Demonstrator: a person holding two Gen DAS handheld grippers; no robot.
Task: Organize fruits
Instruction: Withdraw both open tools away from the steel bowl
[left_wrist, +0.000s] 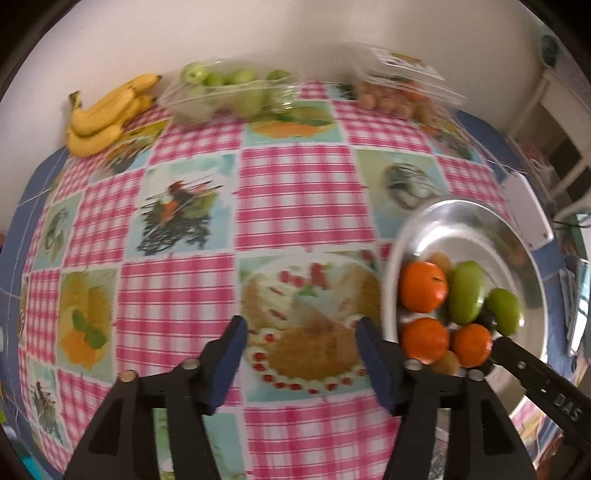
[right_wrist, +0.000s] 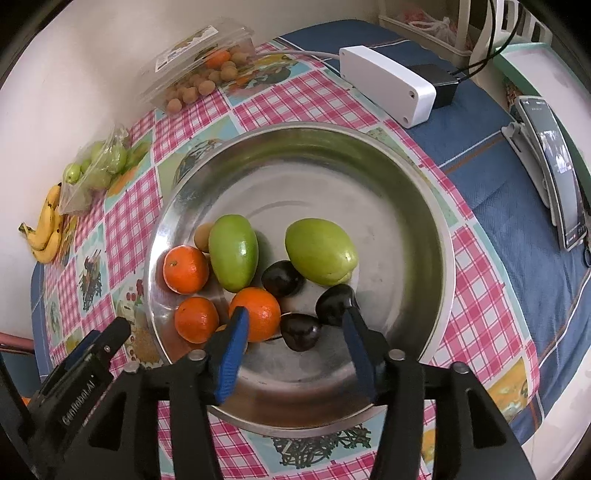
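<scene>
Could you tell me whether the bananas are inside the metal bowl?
No, the bananas lie on the tablecloth by the wall, well apart from the metal bowl.

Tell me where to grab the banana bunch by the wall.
Take the banana bunch across the middle of its curved bodies, coming from above on the table side. It lies flat against the wall, so nothing can reach behind it, and the stem end is narrow and points toward the wall. The open left tool is nearer to it.
</scene>
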